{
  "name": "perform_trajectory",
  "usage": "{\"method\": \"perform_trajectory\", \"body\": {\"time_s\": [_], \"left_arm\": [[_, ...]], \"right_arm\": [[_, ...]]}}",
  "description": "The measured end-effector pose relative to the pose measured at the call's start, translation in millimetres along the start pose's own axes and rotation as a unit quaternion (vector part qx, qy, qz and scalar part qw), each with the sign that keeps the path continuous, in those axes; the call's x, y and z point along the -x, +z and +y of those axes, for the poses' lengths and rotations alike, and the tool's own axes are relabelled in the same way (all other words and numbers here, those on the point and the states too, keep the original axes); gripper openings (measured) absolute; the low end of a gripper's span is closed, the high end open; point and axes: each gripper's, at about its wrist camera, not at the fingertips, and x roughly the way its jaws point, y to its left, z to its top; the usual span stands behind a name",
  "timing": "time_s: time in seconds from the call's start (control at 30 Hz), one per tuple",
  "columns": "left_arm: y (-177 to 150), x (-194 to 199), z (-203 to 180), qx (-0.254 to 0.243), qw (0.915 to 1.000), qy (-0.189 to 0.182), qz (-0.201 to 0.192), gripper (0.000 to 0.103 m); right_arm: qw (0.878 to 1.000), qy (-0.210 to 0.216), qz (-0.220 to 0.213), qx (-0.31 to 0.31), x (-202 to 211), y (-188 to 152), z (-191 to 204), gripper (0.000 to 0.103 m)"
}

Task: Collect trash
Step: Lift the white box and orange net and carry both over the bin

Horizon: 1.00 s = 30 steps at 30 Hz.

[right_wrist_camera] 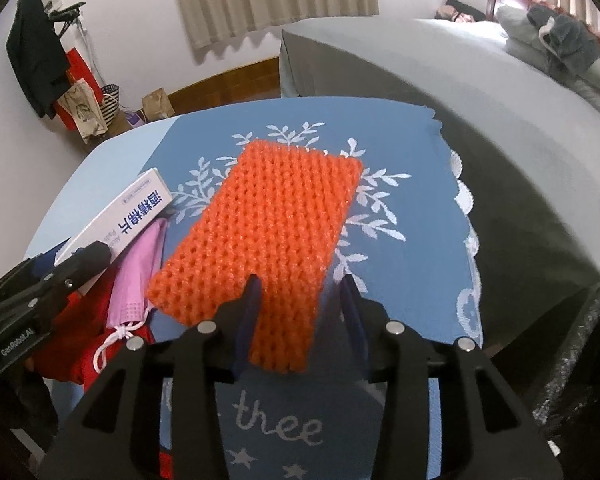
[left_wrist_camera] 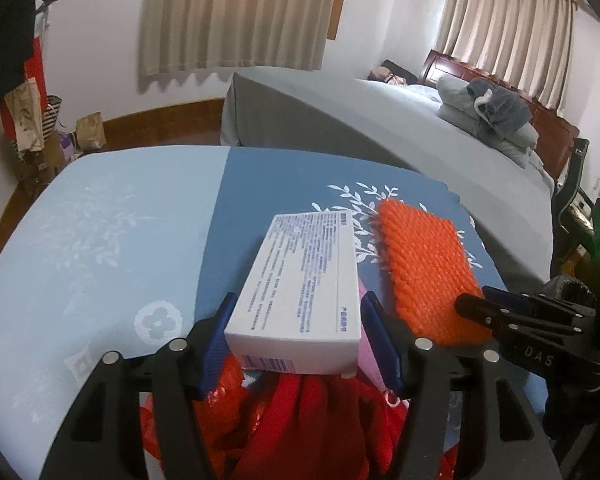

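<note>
Left gripper (left_wrist_camera: 296,336) lower centre of its frame, blue pads clamped on white rectangular cardboard box (left_wrist_camera: 300,292), above red plastic bag (left_wrist_camera: 300,428); pink face mask (right_wrist_camera: 140,276) just beside. Right gripper (right_wrist_camera: 300,316) lower centre, jaws partly apart around orange foam net sleeve (right_wrist_camera: 268,232) lying on blue leaf-print tablecloth (right_wrist_camera: 412,280), grip unclear

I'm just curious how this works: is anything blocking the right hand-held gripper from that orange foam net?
Nothing visible does. The right hand-held gripper already has the near end of the orange foam net between its fingers, though they do not look closed on it. The pink mask lies off to the side.
</note>
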Motion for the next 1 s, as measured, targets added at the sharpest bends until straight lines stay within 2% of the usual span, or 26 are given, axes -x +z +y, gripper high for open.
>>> {"method": "perform_trajectory", "body": {"time_s": [0.07, 0.13, 0.2, 0.6, 1.0], "left_arm": [[-0.3, -1.1, -1.6, -0.001, 1.0, -0.001, 0.002, 0.057], [-0.3, -1.0, -1.0, 0.002, 1.0, -0.007, 0.0, 0.056], [-2.0, 1.3, -0.5, 0.003, 1.0, -0.005, -0.005, 0.056], [7.5, 43.6, -3.4, 0.017, 0.998, 0.0, -0.06, 0.055], [11.9, 94.0, -37.1, -0.001, 0.9942, -0.003, -0.108, 0.055]], "right_arm": [[1.0, 0.015, 0.004, -0.005, -0.9, 0.6, -1.4, 0.028], [1.0, 0.024, 0.004, -0.004, 0.3, 1.0, -0.4, 0.017], [1.0, 0.023, 0.001, 0.004, 3.5, 0.7, 2.9, 0.013], [0.997, 0.039, -0.066, 0.018, 59.8, 12.2, 5.2, 0.011], [0.992, 0.044, -0.118, 0.018, 125.2, 4.0, -8.4, 0.011]]}}
